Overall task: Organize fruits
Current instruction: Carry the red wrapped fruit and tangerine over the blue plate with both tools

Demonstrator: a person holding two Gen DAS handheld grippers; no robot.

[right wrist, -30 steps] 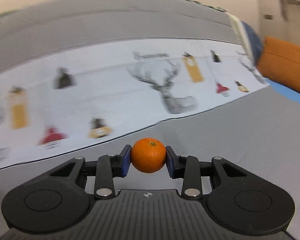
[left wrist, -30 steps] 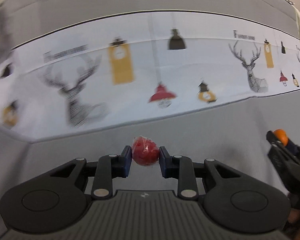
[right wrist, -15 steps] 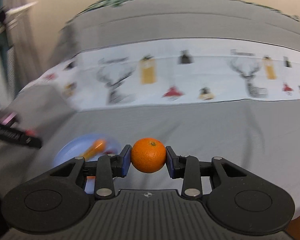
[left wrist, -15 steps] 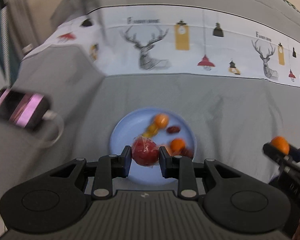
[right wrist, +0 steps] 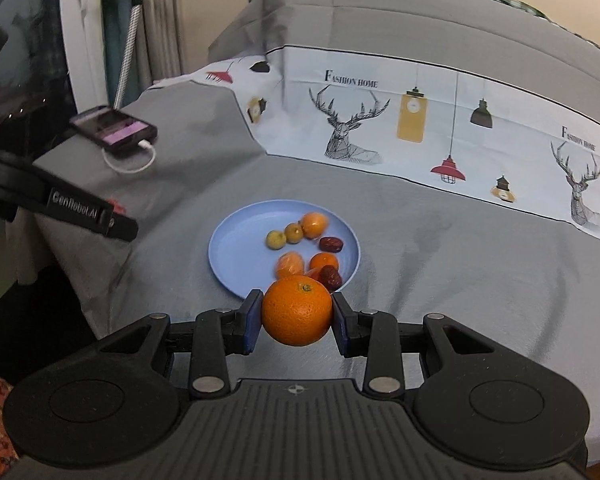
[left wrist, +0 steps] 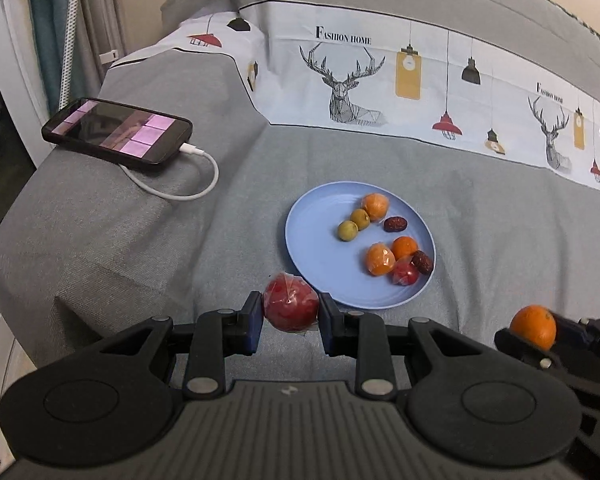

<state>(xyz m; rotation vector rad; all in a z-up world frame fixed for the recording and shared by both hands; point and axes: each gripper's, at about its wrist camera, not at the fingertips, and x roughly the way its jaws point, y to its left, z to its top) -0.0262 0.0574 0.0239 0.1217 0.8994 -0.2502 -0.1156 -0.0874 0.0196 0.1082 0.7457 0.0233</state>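
My left gripper (left wrist: 291,316) is shut on a red plastic-wrapped fruit (left wrist: 291,307), held above the grey bedspread just left of the near rim of a blue plate (left wrist: 316,248). My right gripper (right wrist: 296,318) is shut on an orange (right wrist: 297,309), held above the plate's near rim (right wrist: 230,248). The orange also shows in the left wrist view (left wrist: 534,326), at the right. The plate holds several small fruits: orange ones, two green-yellow ones (left wrist: 354,225), a small red one (left wrist: 405,274) and dark red dates (left wrist: 396,224).
A black phone (left wrist: 118,130) with a white cable (left wrist: 188,188) lies on the raised grey fold at the left. A white printed band (left wrist: 420,80) with deer and lamps runs across the bed behind the plate. The bed edge drops off at the left.
Both views have swung left and down from the printed band to the plate. The plate and phone now show sharply. Both grippers keep their fruits.
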